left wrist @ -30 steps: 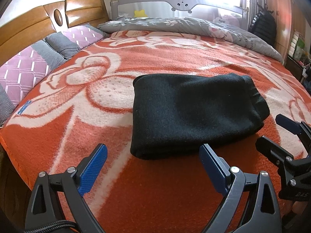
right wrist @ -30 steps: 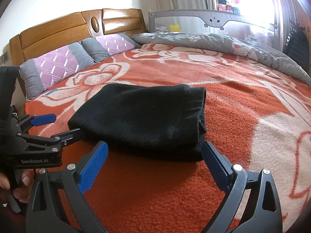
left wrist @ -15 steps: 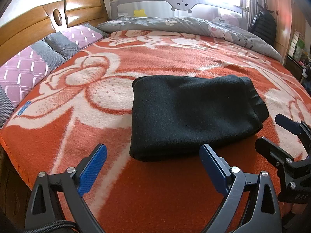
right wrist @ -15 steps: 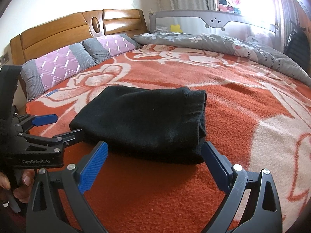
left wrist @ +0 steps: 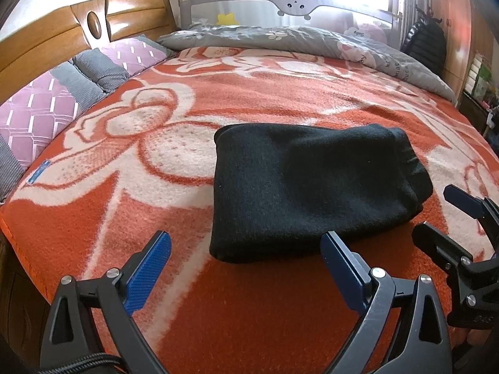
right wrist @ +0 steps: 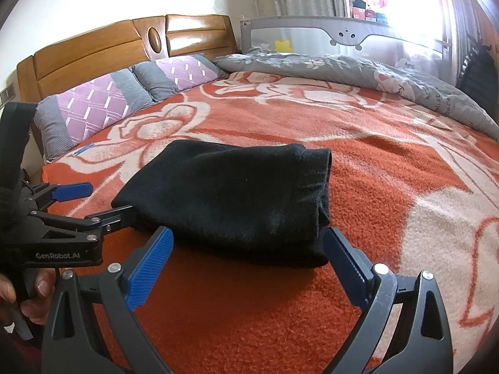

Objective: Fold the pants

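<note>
The black pants (left wrist: 308,187) lie folded in a thick rectangle on the orange and white blanket (left wrist: 131,205); they also show in the right wrist view (right wrist: 230,199). My left gripper (left wrist: 246,249) is open and empty, just short of the pants' near edge. My right gripper (right wrist: 249,243) is open and empty, at the pants' near edge. In the left wrist view the right gripper (left wrist: 436,218) shows at the right, open. In the right wrist view the left gripper (right wrist: 93,202) shows at the left, open, beside the pants' left end.
Purple and grey pillows (left wrist: 46,106) line the wooden headboard (left wrist: 62,37) at the left. A grey quilt (left wrist: 312,40) lies along the far side by a bed rail (left wrist: 293,3). The bed's near left edge (left wrist: 9,230) drops off.
Both grippers have drawn back slightly from the pants and stay open. The pants have not moved.
</note>
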The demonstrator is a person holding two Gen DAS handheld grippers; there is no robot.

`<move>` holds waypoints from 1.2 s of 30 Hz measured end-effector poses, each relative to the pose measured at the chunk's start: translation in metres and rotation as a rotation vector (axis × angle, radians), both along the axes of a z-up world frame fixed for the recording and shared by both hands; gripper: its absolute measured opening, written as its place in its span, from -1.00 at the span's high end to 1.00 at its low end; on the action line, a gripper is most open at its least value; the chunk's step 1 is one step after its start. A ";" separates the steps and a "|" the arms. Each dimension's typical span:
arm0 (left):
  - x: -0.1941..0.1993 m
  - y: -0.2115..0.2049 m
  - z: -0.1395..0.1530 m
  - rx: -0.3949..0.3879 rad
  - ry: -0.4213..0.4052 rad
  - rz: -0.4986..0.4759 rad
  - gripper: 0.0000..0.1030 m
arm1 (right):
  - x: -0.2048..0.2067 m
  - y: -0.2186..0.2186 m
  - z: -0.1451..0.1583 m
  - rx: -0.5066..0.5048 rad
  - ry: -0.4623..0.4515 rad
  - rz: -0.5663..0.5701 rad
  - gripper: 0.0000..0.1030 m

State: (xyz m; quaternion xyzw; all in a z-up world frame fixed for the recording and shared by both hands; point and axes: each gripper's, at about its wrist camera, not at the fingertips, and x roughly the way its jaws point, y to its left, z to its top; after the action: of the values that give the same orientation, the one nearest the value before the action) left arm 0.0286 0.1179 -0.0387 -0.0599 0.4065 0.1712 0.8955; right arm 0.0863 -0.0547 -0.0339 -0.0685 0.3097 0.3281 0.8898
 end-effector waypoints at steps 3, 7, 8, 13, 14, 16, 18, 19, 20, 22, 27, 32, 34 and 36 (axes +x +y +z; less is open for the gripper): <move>0.000 0.001 0.001 0.000 0.000 0.005 -0.88 | 0.001 0.000 0.001 0.002 0.001 -0.002 -0.88; 0.001 0.002 0.001 -0.001 0.004 0.008 -0.88 | 0.002 -0.001 0.002 0.003 0.001 -0.002 -0.88; 0.002 0.003 0.001 -0.002 0.006 0.008 -0.88 | 0.002 -0.001 0.002 0.004 0.000 -0.002 -0.88; 0.002 0.003 0.001 -0.005 0.008 0.010 -0.89 | 0.003 -0.002 0.002 0.001 -0.001 0.000 -0.88; 0.002 0.003 0.001 -0.004 0.008 0.010 -0.89 | 0.003 -0.001 0.003 0.002 -0.001 0.000 -0.88; 0.003 0.004 0.001 -0.004 0.009 0.012 -0.89 | 0.003 -0.002 0.003 0.001 -0.001 -0.002 -0.88; 0.003 0.005 0.002 -0.013 0.010 0.015 -0.89 | 0.003 -0.002 0.003 0.002 -0.002 0.001 -0.88; 0.004 0.005 0.002 -0.018 0.009 0.015 -0.89 | 0.003 -0.002 0.003 0.001 -0.004 0.001 -0.88; 0.004 0.005 0.004 -0.023 0.006 0.019 -0.89 | 0.004 -0.002 0.004 -0.001 -0.005 0.000 -0.88; 0.005 0.005 0.005 -0.024 0.000 0.022 -0.89 | 0.006 -0.002 0.005 -0.002 -0.006 -0.002 -0.88; 0.011 0.004 0.006 -0.007 0.013 0.020 -0.89 | 0.011 -0.004 0.006 -0.005 0.003 -0.019 -0.88; 0.015 0.006 0.006 -0.003 0.021 0.020 -0.89 | 0.016 -0.003 0.005 -0.028 0.019 -0.027 -0.88; 0.017 0.006 0.007 -0.007 0.026 0.018 -0.89 | 0.019 -0.003 0.005 -0.037 0.030 -0.028 -0.88; 0.017 0.006 0.007 -0.004 0.029 0.020 -0.89 | 0.021 -0.003 0.005 -0.039 0.040 -0.029 -0.88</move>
State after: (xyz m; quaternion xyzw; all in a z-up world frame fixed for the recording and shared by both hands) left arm 0.0460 0.1240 -0.0317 -0.0632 0.4191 0.1799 0.8877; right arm 0.1073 -0.0575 -0.0294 -0.0745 0.3347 0.3102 0.8867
